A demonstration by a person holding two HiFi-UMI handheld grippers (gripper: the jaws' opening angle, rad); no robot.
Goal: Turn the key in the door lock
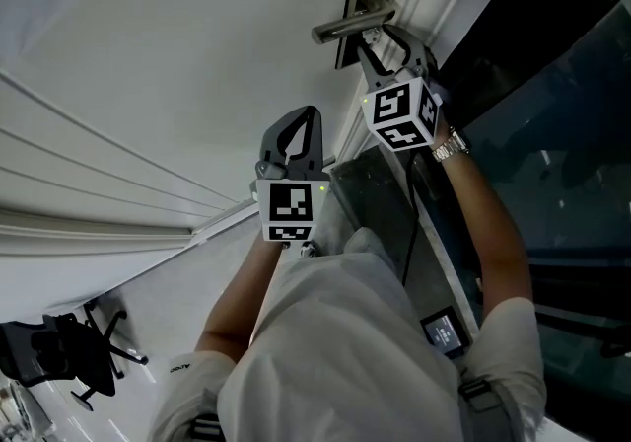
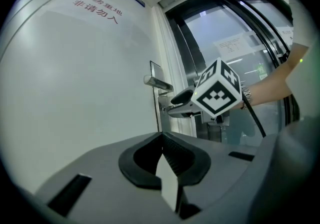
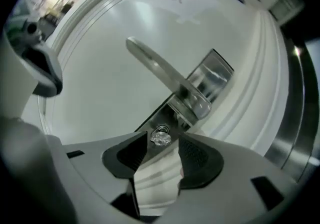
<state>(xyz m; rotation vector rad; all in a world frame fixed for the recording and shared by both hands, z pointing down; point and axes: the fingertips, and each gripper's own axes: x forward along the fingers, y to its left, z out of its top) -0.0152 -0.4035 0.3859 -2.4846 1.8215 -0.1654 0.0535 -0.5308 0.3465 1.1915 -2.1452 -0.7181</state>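
Right gripper [image 3: 163, 154] is being held up to the lock plate [image 3: 212, 75] near the closing edge of the door [image 1: 177, 65], with its jaws standing wide apart. The key [image 3: 160, 137] is sitting in its cylinder just under the lever handle [image 3: 162, 73], between the open pads and apparently not being pressed by either. Left gripper [image 2: 161, 140] is being held well apart from the lock, jaws together on nothing. For a clean turn, the pads are best being squared on the key's flat faces before closing, and the gripper then being rolled about the key's own axis without sideways drag, clear of the lever. How far the key is turned is not being shown clearly. The door face is showing smooth and white, with red lettering [image 2: 97, 8] near its top edge. Dark glass panels [image 1: 552, 134] are adjoining it, and an office chair [image 1: 74, 351] is standing on the pale floor.
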